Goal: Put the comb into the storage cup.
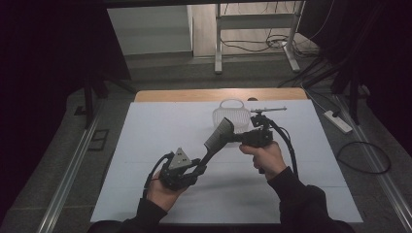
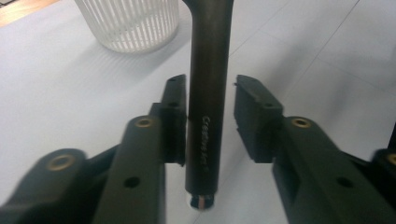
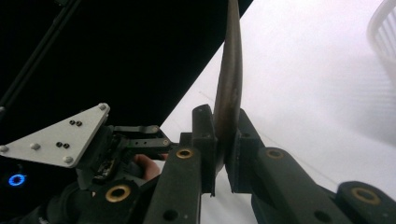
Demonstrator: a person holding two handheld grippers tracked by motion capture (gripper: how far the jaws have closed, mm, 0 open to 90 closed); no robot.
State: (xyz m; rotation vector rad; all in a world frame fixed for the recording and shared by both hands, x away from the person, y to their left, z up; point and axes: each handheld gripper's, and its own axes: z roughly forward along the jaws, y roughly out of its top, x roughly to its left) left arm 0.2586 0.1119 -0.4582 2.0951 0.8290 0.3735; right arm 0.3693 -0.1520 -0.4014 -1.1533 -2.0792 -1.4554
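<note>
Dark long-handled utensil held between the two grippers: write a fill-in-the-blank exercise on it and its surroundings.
1. The right gripper is ____ on the flat end of the dark long-handled utensil.
2. The left gripper has the utensil's round handle between its jaws, which are ____.
3. The slatted plastic basket on the pale table sheet is ____ in colour.

Missing words: shut; open; white

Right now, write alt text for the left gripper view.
A dark tool handle with small white lettering stands between the left hand-held gripper jaws, touching one pad with a gap at the other. Behind it, a white slatted basket sits on the white table.
</note>
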